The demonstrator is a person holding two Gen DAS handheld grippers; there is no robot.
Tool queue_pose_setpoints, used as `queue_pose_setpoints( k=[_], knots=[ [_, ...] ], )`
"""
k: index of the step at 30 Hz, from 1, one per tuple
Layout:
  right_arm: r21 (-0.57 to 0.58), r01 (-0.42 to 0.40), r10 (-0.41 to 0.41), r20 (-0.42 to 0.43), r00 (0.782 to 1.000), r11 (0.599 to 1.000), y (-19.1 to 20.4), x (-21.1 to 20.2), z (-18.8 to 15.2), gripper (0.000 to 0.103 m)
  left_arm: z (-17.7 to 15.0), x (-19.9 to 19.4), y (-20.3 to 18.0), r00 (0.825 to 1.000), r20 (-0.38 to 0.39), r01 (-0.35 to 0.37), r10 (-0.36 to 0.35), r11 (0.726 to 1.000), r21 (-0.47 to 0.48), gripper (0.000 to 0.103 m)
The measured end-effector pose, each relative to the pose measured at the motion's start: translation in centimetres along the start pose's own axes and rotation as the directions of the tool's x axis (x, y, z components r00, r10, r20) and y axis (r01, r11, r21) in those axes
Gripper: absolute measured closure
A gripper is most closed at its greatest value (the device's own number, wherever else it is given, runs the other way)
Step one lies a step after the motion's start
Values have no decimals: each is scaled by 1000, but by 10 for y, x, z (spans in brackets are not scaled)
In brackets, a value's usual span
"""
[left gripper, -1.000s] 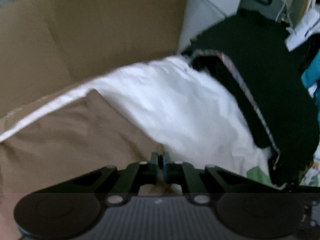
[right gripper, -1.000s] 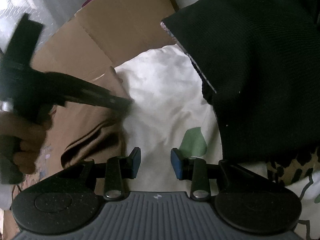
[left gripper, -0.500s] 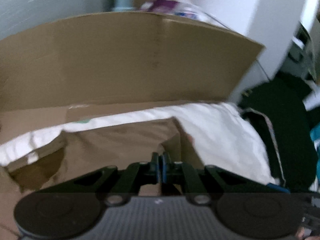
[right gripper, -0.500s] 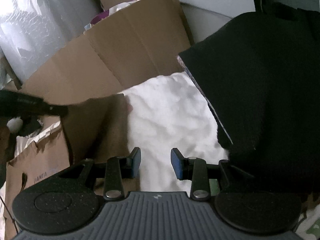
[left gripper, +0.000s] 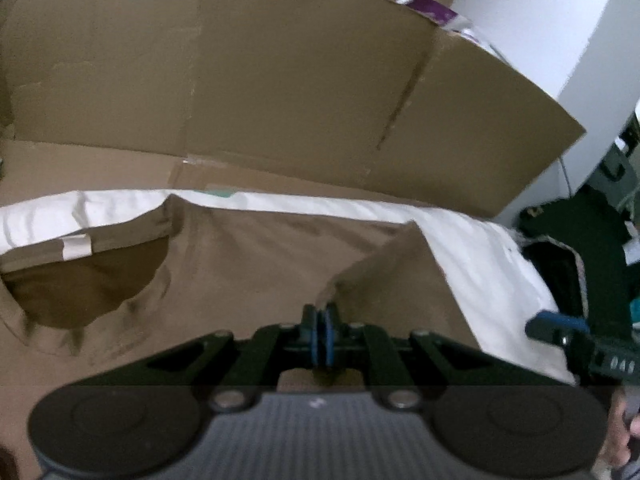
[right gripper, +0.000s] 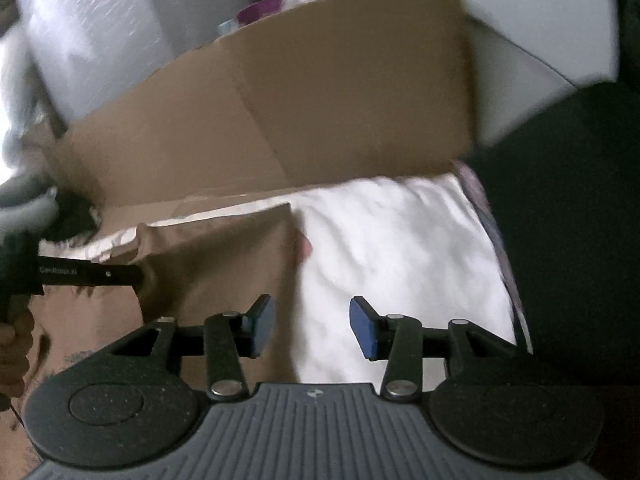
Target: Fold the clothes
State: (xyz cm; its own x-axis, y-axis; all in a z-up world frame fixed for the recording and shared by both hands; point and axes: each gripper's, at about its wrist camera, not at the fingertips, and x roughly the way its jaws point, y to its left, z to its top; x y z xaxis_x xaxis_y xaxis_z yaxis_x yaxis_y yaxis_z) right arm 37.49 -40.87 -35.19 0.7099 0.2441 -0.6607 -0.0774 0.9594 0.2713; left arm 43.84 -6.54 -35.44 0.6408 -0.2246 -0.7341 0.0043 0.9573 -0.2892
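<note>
A brown shirt lies spread over a white sheet, its neck opening at the left. My left gripper is shut on a raised fold of the brown shirt at its right side. In the right wrist view the brown shirt lies left of the white sheet, and the left gripper reaches in from the left, pinching the cloth. My right gripper is open and empty, held above the shirt's right edge. It also shows at the right of the left wrist view.
A large cardboard sheet stands behind the work area. A black garment lies to the right of the white sheet. A grey wrapped bundle is at the far left behind the cardboard.
My left gripper has carried the brown shirt's fold leftward, away from the black garment. The shirt now lies wider and its neck opening shows. The right gripper has stayed open and risen.
</note>
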Motion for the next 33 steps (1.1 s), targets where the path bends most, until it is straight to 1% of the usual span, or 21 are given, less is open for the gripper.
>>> queue_pose_setpoints(
  k=[2, 3, 4, 5, 7, 8, 10, 11, 15, 17, 19, 20, 22, 24, 25, 28, 29, 31, 33],
  knots=[
    [-41, -3, 3, -15, 1000, 999, 5, 14, 13, 54, 0, 3, 10, 1000, 15, 17, -17, 1000, -25, 95],
    [-37, -8, 7, -21, 1000, 999, 6, 19, 19, 54, 0, 5, 15, 999, 23, 26, -25, 999, -38, 94],
    [-32, -10, 9, -27, 1000, 999, 7, 26, 24, 54, 0, 6, 20, 999, 31, 35, -34, 998, -51, 88],
    [-25, -12, 11, -35, 999, 1000, 9, 31, 27, 54, 2, 7, 24, 999, 29, 45, -43, 997, -55, 77],
    [-11, -15, 14, -51, 999, 1000, 11, 42, 33, 54, 4, 9, 31, 998, 24, 65, -63, 996, -64, 66],
    [-7, -16, 16, -59, 998, 1000, 13, 47, 36, 54, 5, 10, 35, 997, 21, 75, -73, 995, -68, 62],
    [-26, -20, 17, -80, 997, 999, 17, 57, 41, 54, 5, 12, 45, 995, 23, 99, -97, 989, -110, 50],
    [-35, -21, 18, -90, 996, 999, 19, 61, 44, 54, 5, 13, 49, 994, 24, 108, -105, 985, -133, 50],
    [-52, -23, 17, -108, 994, 998, 28, 78, 62, 54, 2, 21, 58, 991, 19, 131, -129, 977, -166, 51],
    [-65, -23, 15, -119, 993, 998, 33, 85, 71, 54, -1, 23, 60, 988, 31, 155, -152, 970, -185, 52],
    [-56, -44, 36, -141, 989, 997, 37, 94, 80, 53, -4, 26, 58, 985, 35, 173, -169, 965, -196, 54],
    [-52, -52, 44, -150, 988, 997, 38, 98, 84, 52, -5, 27, 57, 984, 36, 177, -173, 964, -197, 58],
    [-59, -34, 25, -154, 988, 998, 42, 103, 91, 51, -7, 31, 53, 981, 30, 193, -191, 961, -197, 64],
    [-51, -15, 6, -163, 987, 999, 44, 108, 98, 48, -8, 33, 51, 978, 20, 207, -207, 959, -195, 69],
    [-41, -4, -3, -170, 985, 999, 44, 110, 102, 48, -7, 34, 50, 979, 15, 202, -203, 960, -192, 77],
    [-29, 23, -29, -202, 979, 999, 45, 117, 111, 48, -5, 35, 55, 978, 7, 206, -210, 950, -236, 84],
    [-26, 30, -35, -217, 976, 999, 45, 119, 115, 48, -5, 34, 57, 976, 8, 211, -216, 946, -248, 85],
    [-20, 48, -51, -246, 968, 999, 46, 123, 122, 48, -6, 31, 56, 976, 3, 212, -219, 943, -256, 90],
    [-17, 73, -75, -276, 958, 997, 49, 128, 129, 48, -8, 25, 55, 978, 6, 205, -211, 944, -257, 90]
  ],
)
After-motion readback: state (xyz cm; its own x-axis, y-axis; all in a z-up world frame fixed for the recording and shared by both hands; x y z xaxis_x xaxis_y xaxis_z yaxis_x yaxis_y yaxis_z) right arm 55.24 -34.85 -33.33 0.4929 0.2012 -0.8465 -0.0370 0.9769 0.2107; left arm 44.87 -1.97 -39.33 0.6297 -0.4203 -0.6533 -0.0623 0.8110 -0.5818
